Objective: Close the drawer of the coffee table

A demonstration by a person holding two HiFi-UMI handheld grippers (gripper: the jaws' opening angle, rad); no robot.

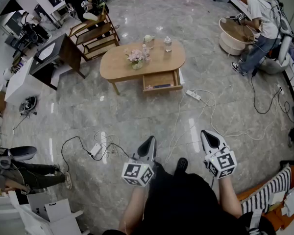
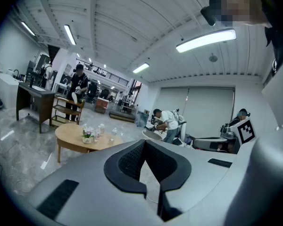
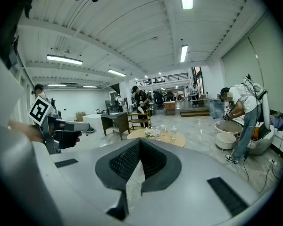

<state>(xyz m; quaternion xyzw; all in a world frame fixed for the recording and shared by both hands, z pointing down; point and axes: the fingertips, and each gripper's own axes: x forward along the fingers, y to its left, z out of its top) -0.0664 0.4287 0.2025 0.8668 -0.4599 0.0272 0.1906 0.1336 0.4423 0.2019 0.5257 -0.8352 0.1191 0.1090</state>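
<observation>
Fingers on both my left gripper [image 1: 149, 143] and right gripper [image 1: 209, 137] are pinched together, nothing in either. Drawer [image 1: 161, 80] hangs open on the table [image 1: 120, 65] side facing me, well apart from me, so I've got floor to cross. Worry one: cables [image 1: 179, 115] and a power strip [image 1: 193, 95] lie right between us, easy trip. Worry two: shove too hard and the flowers [image 1: 135, 58] and jars [image 1: 167, 44] on top wobble. Other people work off to the sides, not in my way.
</observation>
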